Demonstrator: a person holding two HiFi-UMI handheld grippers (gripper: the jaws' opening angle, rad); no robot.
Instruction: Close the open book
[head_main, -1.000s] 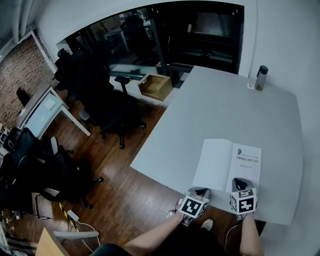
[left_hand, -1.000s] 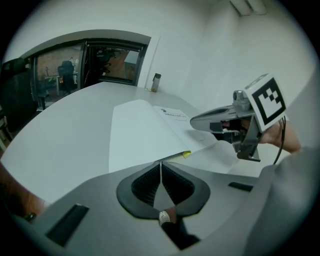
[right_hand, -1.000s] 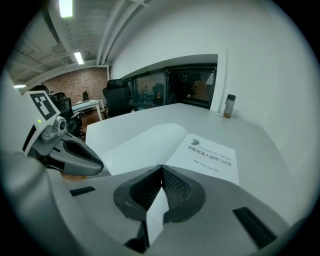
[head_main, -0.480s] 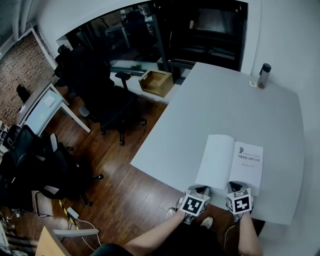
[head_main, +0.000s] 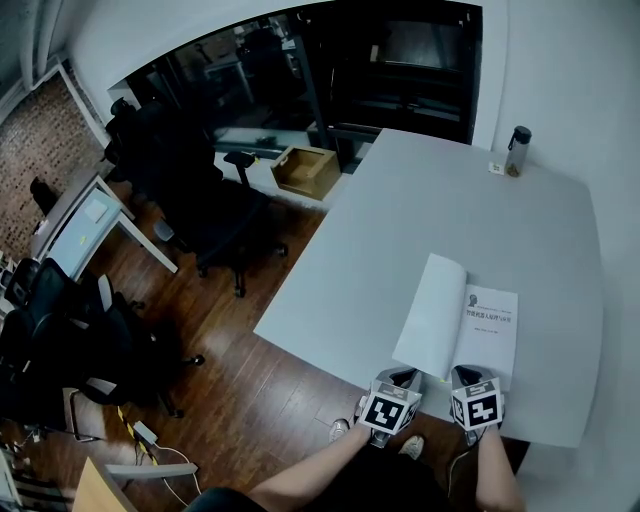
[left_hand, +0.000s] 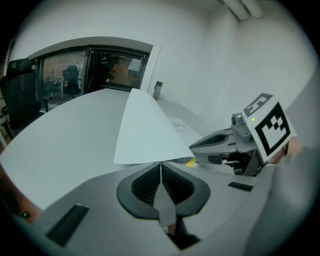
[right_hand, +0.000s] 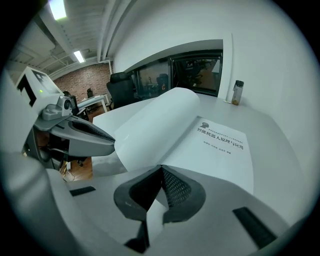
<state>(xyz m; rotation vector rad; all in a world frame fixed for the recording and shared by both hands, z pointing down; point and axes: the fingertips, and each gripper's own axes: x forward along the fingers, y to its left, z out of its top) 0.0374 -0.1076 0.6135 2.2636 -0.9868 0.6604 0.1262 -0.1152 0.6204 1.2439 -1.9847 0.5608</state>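
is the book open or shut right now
Open, though partly folded over: the left page stands tilted up off the table, while the right page lies flat with its print showing.

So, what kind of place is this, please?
Most likely an office: black swivel chairs on a wooden floor, a desk beside them, a large white table with an open book, and a glass wall behind.

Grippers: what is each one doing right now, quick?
Left gripper: closed on the lifted page.
Right gripper: closed, over the printed page; whether it pinches anything cannot be told.
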